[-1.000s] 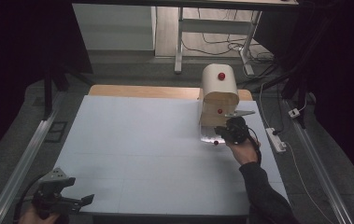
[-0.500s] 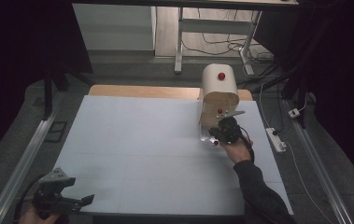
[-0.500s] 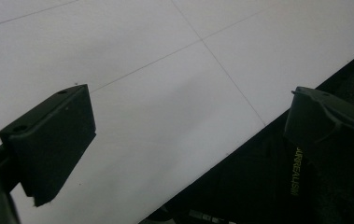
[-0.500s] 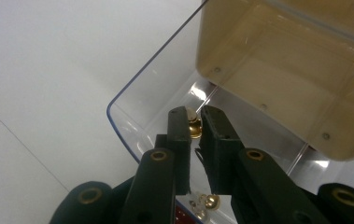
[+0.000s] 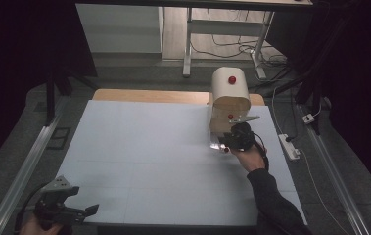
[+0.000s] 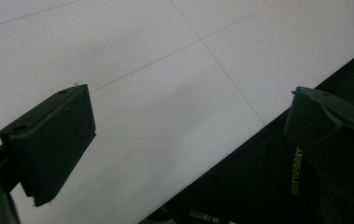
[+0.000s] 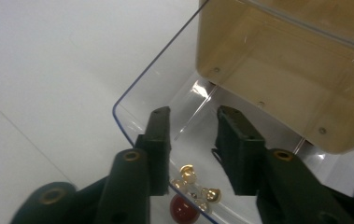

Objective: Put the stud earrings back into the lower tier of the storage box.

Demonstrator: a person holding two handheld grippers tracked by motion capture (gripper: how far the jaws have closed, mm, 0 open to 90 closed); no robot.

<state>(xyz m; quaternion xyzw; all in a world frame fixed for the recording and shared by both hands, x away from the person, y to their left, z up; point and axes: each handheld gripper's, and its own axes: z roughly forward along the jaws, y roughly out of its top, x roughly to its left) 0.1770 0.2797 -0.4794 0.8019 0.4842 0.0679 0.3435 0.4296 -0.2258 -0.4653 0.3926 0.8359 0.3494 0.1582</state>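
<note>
Down in the clear plastic tray (image 7: 165, 81) at the foot of the cream and wood dispenser (image 5: 229, 100), a little heap of small gold bells (image 7: 194, 185) lies beside a red ball (image 7: 183, 208), and that heap looks to be what the work is about. Both rest on the tray's floor just under the right gripper (image 7: 192, 119), whose jaws have just been opening and now stand apart with nothing between them; one jaw hangs over the tray's curved front rim, the other inside it. From that I would judge the bells and ball have been dropped into the tray, or let out of the machine, and are not yet picked up; which of the two I cannot tell. From above, the right gripper (image 5: 233, 141) sits against the front of the dispenser, near the far right corner of the pale blue mat (image 5: 144, 147) that covers the tabletop, with the person's dark sleeve (image 5: 273, 200) running back toward the near edge. A thin metal lever (image 5: 244, 118) juts from the machine's right side just above the gripper, and a red knob (image 5: 232, 79) shows on its rounded top. The left gripper (image 5: 70, 211) hangs off the near left corner of the mat, its jaws spread wide and empty over the mat's edge (image 6: 240, 140), well apart from the dispenser and taking no part so far. If the bells are to go anywhere, that lift is still to come.
</note>
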